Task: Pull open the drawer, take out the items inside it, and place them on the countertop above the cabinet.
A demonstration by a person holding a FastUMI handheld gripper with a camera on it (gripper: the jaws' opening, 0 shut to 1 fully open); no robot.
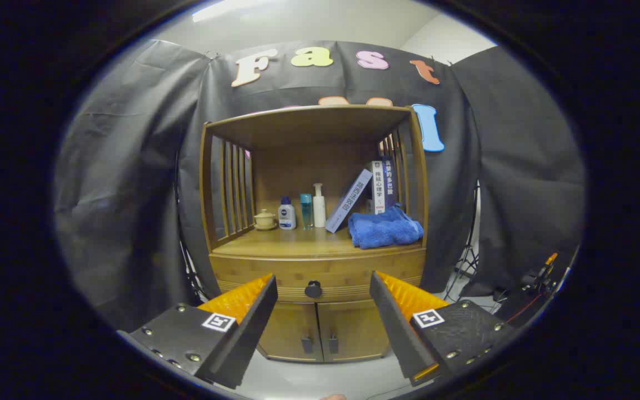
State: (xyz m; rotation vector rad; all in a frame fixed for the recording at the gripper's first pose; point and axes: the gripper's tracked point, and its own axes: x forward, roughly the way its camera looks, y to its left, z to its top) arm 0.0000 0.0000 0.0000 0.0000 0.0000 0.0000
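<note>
gripper view: claw [323, 311] wide open, empty, short of the closed drawer [320, 276] and its knob [313, 289]

Dim booth (ceiling light [225, 8]), fisheye-warped.

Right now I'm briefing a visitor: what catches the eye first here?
The wooden cabinet ahead, its drawer shut, the black knob lined up between the open gripper's orange fingers. On the countertop, a blue towel lies right of the bottles.
</note>
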